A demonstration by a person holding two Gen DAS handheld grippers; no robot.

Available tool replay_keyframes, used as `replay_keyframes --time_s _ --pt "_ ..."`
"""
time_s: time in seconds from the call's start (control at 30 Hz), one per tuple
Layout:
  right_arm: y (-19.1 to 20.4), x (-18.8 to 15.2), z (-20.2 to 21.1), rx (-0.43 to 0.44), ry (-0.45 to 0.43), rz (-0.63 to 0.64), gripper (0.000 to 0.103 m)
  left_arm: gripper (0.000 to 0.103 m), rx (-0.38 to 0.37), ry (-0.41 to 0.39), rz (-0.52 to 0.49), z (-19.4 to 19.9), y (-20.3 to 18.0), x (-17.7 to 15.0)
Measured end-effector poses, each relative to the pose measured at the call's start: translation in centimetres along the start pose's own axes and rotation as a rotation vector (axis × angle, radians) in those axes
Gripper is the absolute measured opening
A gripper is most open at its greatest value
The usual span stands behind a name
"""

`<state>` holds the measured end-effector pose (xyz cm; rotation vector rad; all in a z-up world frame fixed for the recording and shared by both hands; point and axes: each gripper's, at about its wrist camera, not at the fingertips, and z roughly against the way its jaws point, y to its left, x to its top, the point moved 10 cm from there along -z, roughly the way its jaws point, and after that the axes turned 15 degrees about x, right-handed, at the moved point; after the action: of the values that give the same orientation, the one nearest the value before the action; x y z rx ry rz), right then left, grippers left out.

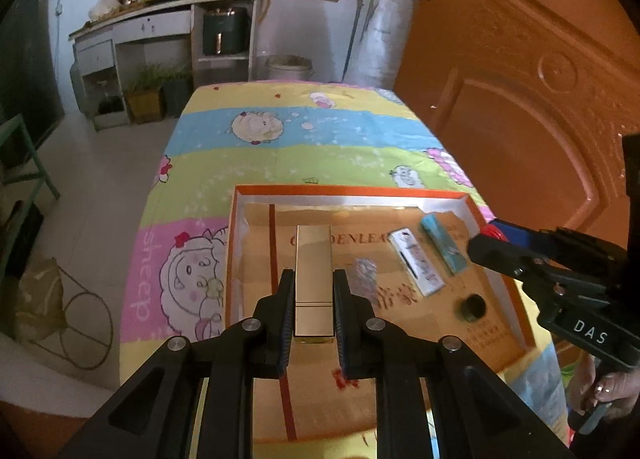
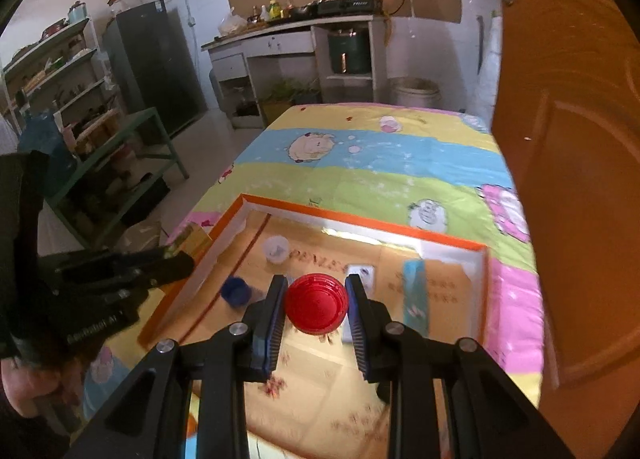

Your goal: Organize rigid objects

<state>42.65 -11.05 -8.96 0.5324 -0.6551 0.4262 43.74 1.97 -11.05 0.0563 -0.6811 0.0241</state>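
My left gripper [image 1: 313,275] is shut on a gold rectangular box [image 1: 314,279] and holds it above the orange-rimmed cardboard tray [image 1: 352,191]. My right gripper [image 2: 316,283] is shut on a red bottle cap [image 2: 316,303] above the same tray [image 2: 360,225]. In the tray lie a white patterned pack [image 1: 416,261], a light blue pack [image 1: 444,245], a shiny wrapped piece [image 1: 364,273] and a small black cap [image 1: 474,307]. The right wrist view also shows a clear cap [image 2: 276,249], a blue cap [image 2: 236,291] and the light blue pack [image 2: 416,291].
The tray sits on a table with a colourful sheep-print cloth [image 1: 280,131]. A brown door [image 1: 540,79] stands close on the right. A green metal rack [image 2: 132,163], a dark fridge [image 2: 152,63] and a kitchen counter [image 2: 296,31] stand beyond the floor at left and back.
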Motion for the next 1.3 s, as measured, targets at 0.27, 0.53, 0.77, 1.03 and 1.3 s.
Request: replay_keyframes --time_s 0.27,0.53,0.77,1.03,1.3 --pt "-1.6 1.7 -6.2 -0.002 0.091 -0.039 0.03 0.018 0.045 0.059 -0.012 -4.5 0.8 0.7" --pt "-2.7 2.7 -9.9 -0.024 0.135 -0.046 0.03 0.018 0.067 0.105 -0.019 -7.7 1.2 1.1" --pt "-3.8 2.3 -11.8 -0.036 0.17 -0.068 0.03 0.018 0.085 0.109 -0.026 -8.8 1.3 1.2" --pt "-4.7 1.5 -12.9 -0.081 0.209 -0.057 0.03 0.018 0.1 0.126 -0.029 -10.0 1.6 1.2" --pt "-5.4 1.1 -13.3 -0.095 0.221 -0.061 0.03 0.018 0.075 0.131 -0.028 -11.1 1.0 1.1"
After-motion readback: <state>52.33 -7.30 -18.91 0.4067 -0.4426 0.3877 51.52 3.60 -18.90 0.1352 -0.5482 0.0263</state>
